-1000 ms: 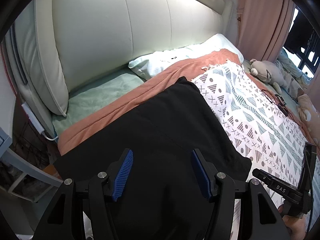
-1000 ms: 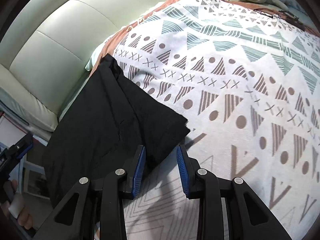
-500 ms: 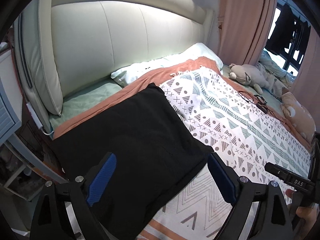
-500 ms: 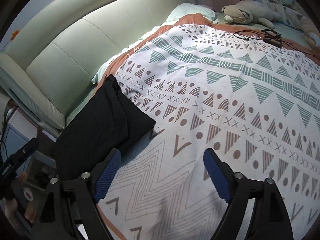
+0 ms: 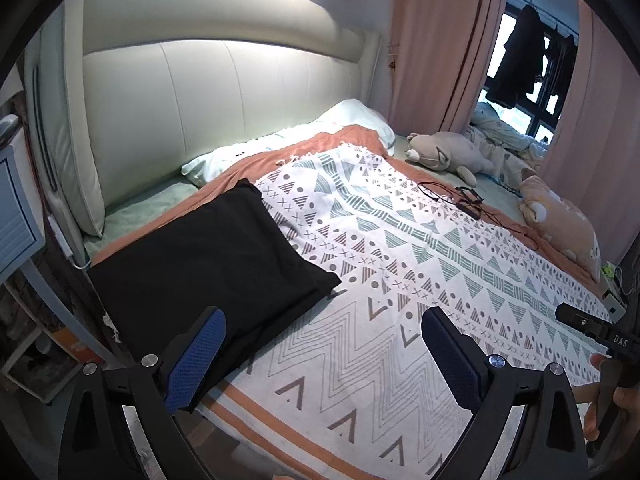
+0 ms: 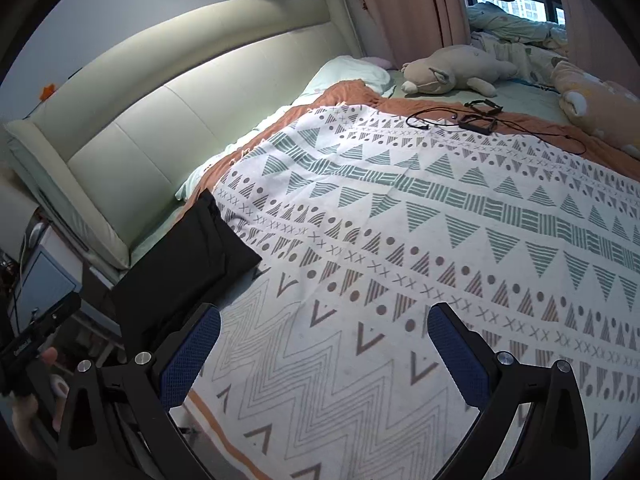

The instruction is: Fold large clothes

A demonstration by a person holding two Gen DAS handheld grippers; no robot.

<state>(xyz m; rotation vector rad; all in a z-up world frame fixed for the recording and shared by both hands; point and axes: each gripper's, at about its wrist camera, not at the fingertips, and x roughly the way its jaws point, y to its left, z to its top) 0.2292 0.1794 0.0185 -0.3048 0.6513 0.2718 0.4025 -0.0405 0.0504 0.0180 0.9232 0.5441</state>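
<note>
A black garment (image 5: pixel 208 268) lies folded flat in a rectangle on the near left corner of the bed, partly on the patterned blanket (image 5: pixel 420 264). It also shows in the right wrist view (image 6: pixel 188 268). My left gripper (image 5: pixel 324 356) is open and empty, held above the bed's near edge, apart from the garment. My right gripper (image 6: pixel 324 352) is open and empty, above the blanket to the right of the garment.
A padded cream headboard (image 5: pixel 224 92) runs along the left. Pillows (image 5: pixel 280 148), a grey plush toy (image 5: pixel 444 152), an orange plush (image 5: pixel 560 216) and black cables (image 5: pixel 460 196) lie at the far side. A bedside cabinet (image 5: pixel 16 216) stands at left. Pink curtains (image 5: pixel 436 44) hang behind.
Both grippers opened wide, let go of the black garment and pulled back and up from it. The garment stays flat on the bed.
</note>
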